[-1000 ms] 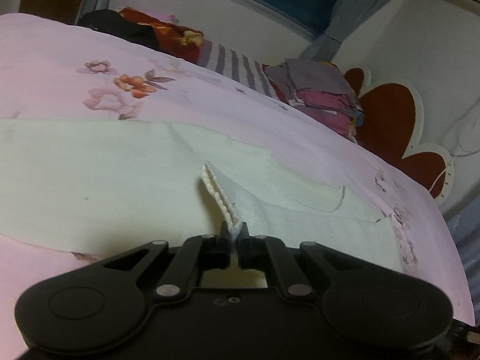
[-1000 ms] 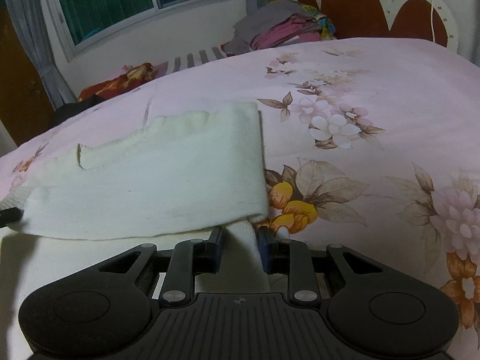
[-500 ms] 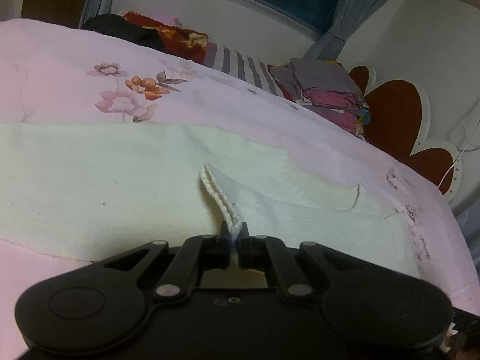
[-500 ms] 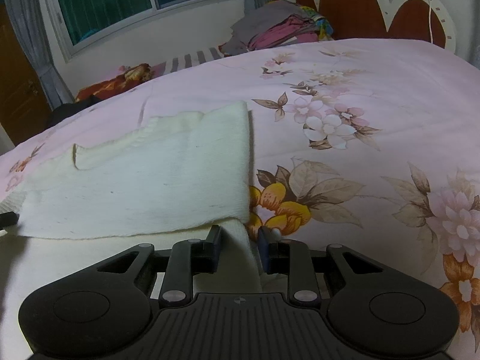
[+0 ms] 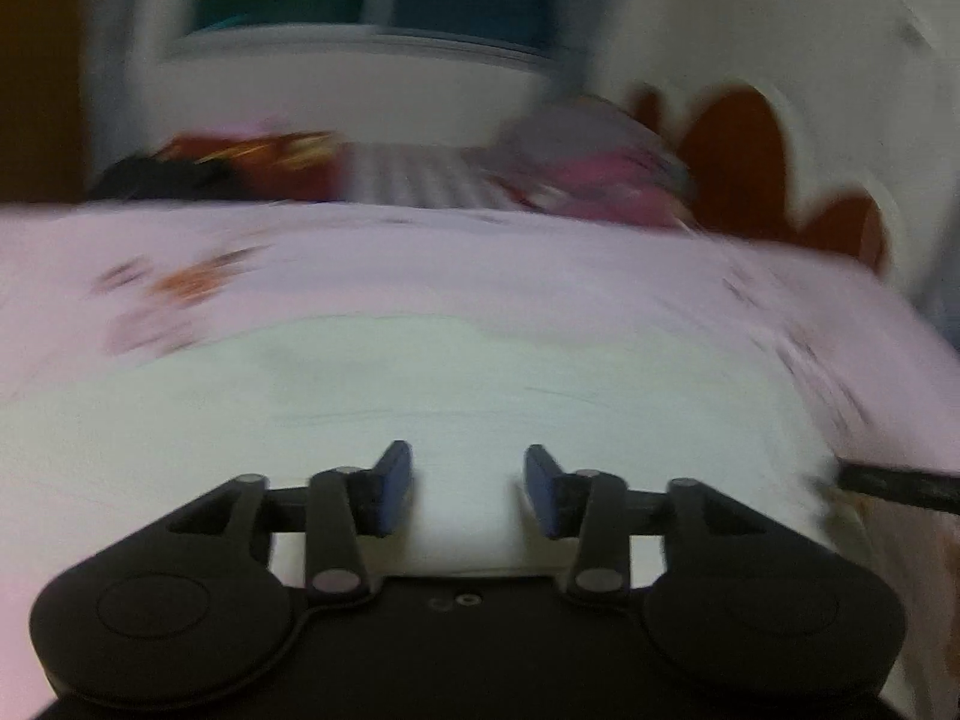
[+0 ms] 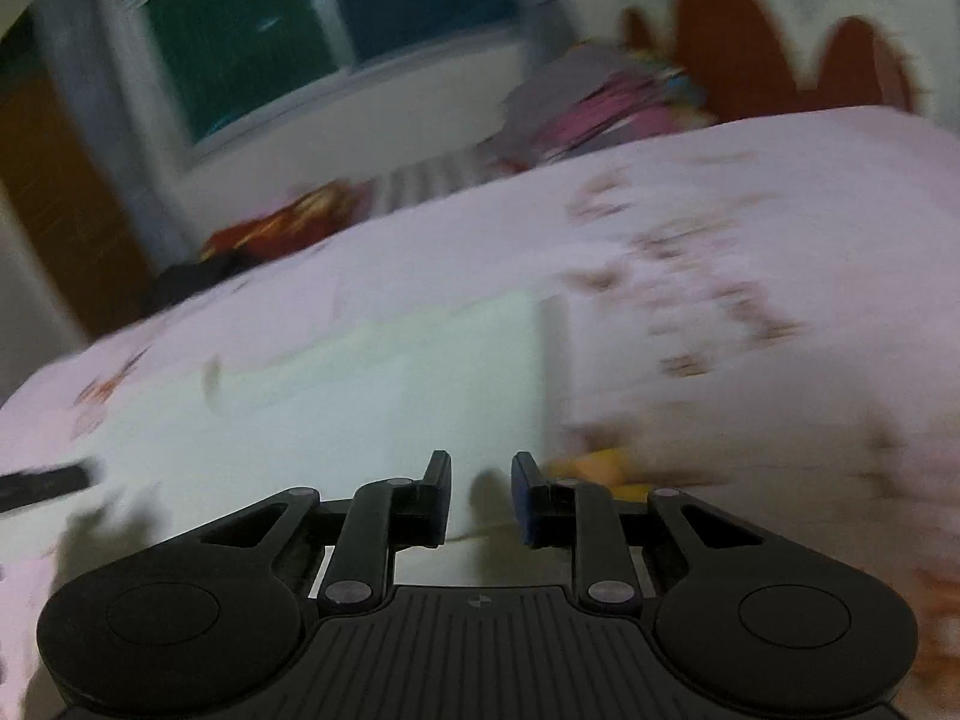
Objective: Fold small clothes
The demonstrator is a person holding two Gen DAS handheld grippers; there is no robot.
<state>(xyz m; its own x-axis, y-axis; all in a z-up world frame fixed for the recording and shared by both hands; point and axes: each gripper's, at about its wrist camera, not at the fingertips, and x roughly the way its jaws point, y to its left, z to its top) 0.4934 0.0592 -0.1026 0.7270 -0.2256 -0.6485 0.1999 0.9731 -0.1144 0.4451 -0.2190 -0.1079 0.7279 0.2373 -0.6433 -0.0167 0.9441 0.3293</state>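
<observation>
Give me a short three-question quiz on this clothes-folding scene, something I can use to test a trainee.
1. True or false: the left hand-held gripper is clamped on the cream knitted garment.
2. Multiple choice: what does the garment lie on? A) a wooden table B) a pink floral bedspread C) a tiled floor
3. Fill in: at the bed's far end, the pile of clothes lies next to the red-brown and white ____.

Key
1. False. Its jaws have just been opening and stand apart, with nothing pinched between them.
2. B
3. headboard
</observation>
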